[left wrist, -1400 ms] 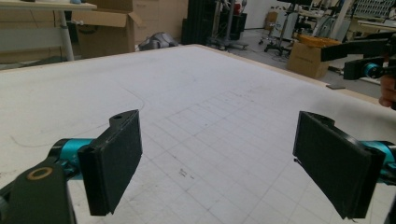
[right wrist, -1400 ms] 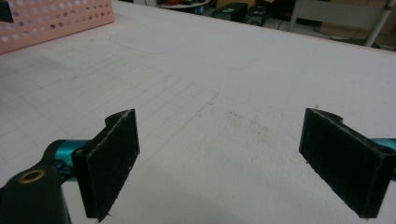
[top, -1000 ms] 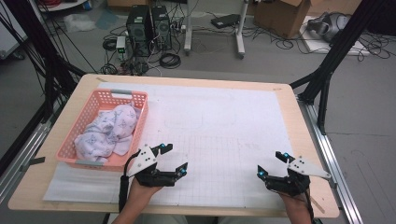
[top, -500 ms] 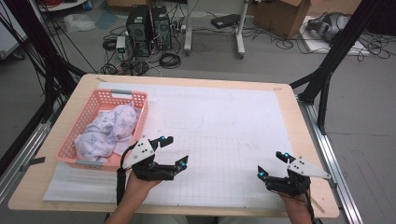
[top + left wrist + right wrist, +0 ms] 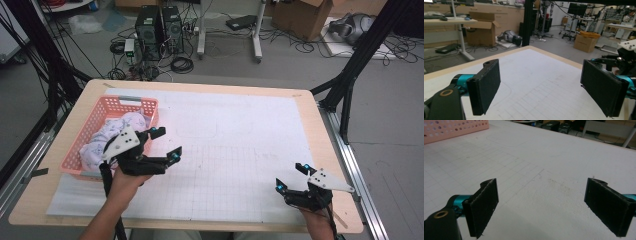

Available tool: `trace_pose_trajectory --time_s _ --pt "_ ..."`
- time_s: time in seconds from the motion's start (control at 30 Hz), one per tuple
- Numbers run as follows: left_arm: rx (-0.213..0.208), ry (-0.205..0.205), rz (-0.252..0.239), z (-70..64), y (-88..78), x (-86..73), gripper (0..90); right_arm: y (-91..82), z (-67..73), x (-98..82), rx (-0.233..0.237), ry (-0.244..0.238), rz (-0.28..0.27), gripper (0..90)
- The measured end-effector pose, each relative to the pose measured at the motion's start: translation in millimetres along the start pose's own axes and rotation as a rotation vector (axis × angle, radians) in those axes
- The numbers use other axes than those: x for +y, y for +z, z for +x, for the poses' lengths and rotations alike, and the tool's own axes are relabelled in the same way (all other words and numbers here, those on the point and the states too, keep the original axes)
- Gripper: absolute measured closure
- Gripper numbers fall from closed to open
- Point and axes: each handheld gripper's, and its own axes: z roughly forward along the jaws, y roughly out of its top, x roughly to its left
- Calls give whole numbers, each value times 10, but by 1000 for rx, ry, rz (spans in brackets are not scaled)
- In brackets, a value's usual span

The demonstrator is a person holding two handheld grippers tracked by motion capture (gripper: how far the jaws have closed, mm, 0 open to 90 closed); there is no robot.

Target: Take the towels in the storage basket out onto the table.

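Left tool [image 5: 163, 143]: held above the worktop [image 5: 240, 150] just beside the basket's right wall; jaws spread wide, nothing between them. In the left gripper view the two black pads [image 5: 486, 85] stand well apart, with bare gridded sheet seen in the gap.

Right tool [image 5: 292, 176]: low over the near right corner of the worktop, well apart from the basket; jaws wide open and empty, pads [image 5: 484, 205] apart over the white sheet.

Cloth [image 5: 107, 137]: a crumpled bundle of pale, patterned fabric, lying inside the pink basket [image 5: 125, 103] at the left of the worktop, heaped above the floor of the basket and near its rim.

Handling, judged: the cloth is taken to be light, soft and limp, not fragile; it is expected to drape and trail when lifted, and may snag on the perforated wall.

Grip, judged: a raised fold on top of the heap, nearest the left tool, is thought the best place to pinch; several layers may come up together.

Basket, judged: light plastic, likely to shift or tip if the cloth drags on it.

Seams and edges: not resolved in the high view.
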Motion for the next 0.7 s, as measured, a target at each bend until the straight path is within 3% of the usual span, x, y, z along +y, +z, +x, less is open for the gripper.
trace_pose_trajectory --time_s 0.23,0.4,0.5,0.7 --pt "75 3 16 281 -181 135 167 5 -2 -3 0 -8 1 109" --pt "131 -20 33 517 -313 155 167 14 -8 -9 1 -6 4 109" --pt "175 -29 67 688 -371 142 166 14 -4 -13 3 3 9 109" --pt "291 -42 188 1069 -443 57 165 28 -2 -14 2 -10 13 109"
